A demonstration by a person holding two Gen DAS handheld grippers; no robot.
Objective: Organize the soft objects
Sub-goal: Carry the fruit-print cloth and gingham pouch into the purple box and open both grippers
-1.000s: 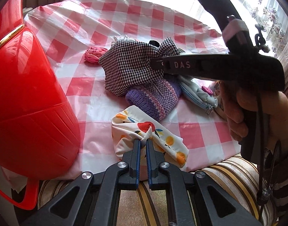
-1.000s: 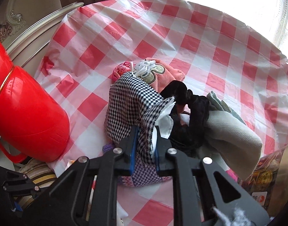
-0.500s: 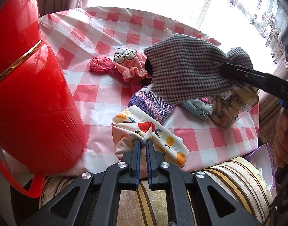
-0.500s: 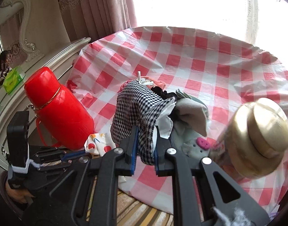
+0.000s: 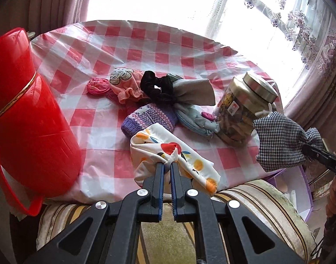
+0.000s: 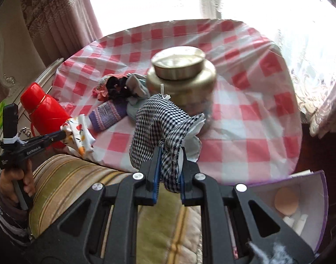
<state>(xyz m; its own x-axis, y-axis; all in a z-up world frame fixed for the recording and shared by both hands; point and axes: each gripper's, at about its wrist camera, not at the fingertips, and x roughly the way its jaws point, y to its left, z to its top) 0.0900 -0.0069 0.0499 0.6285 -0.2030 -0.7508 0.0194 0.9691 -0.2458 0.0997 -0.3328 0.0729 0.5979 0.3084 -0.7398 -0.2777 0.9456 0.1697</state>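
Note:
My left gripper [image 5: 165, 164] is shut on a white fruit-print cloth [image 5: 168, 151] at the table's near edge; the cloth also shows in the right wrist view [image 6: 79, 133]. My right gripper [image 6: 169, 151] is shut on a black-and-white houndstooth cloth [image 6: 159, 127] and holds it in the air off the table's near right side; the cloth also shows in the left wrist view [image 5: 282, 142]. On the table lie a purple knit piece [image 5: 146, 118], a pink frilled cloth [image 5: 126, 85], a black scrunchie [image 5: 154, 85] and grey cloths [image 5: 194, 90].
A red thermos [image 5: 25, 118] stands at the left. A gold-lidded jar [image 5: 245, 110] stands at the right of the pile. A striped cushion [image 5: 245, 195] lies below the table edge. A purple-edged open box [image 6: 295, 200] sits low on the right.
My right gripper has carried the houndstooth cloth up off the pile, then right and past the table's edge. The left gripper has stayed shut on the fruit-print cloth and lifted it slightly.

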